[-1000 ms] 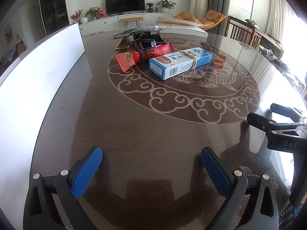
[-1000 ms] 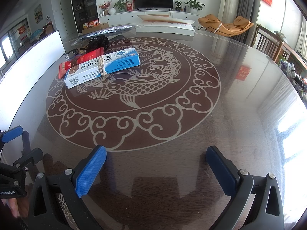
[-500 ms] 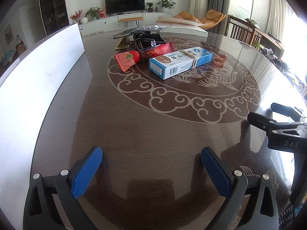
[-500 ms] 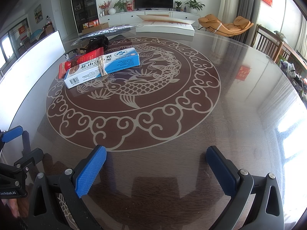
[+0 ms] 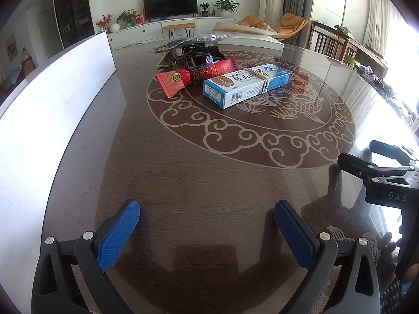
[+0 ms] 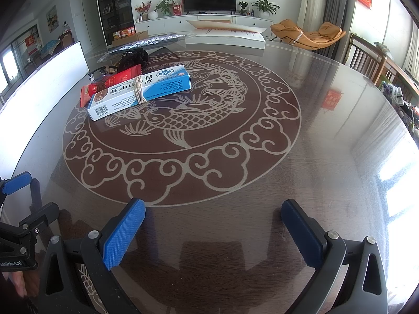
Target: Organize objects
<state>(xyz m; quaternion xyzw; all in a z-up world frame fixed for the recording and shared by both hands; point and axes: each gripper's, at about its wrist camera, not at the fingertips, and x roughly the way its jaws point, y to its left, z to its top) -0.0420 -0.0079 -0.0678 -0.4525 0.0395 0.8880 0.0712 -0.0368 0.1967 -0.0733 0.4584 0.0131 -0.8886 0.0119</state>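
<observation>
From the left wrist view, the left gripper sits low in the frame with its blue pads spread wide apart and nothing between them, only the dark glossy table beneath. Up in the upper middle of the frame lies the clutter: a blue and white box with a band around its middle, lying at a slant on the ring pattern. Just to its upper left, touching it, is a red packet, and behind that a dark tangle of glasses and black stuff I can't make out clearly. A white board runs along the left side of the frame. At the right edge the right gripper pokes in; its fingers look parted

From the right wrist view, the right gripper fills the bottom of the frame, pads well apart, gripping nothing. The box is in the upper left, resting on the fish design, well away from the fingers. The red packet peeks out behind it, touching its far side. A silver sheet lies farther back, near the table's far rim. In the lower left corner the left gripper shows, one blue pad and one black finger set apart
</observation>
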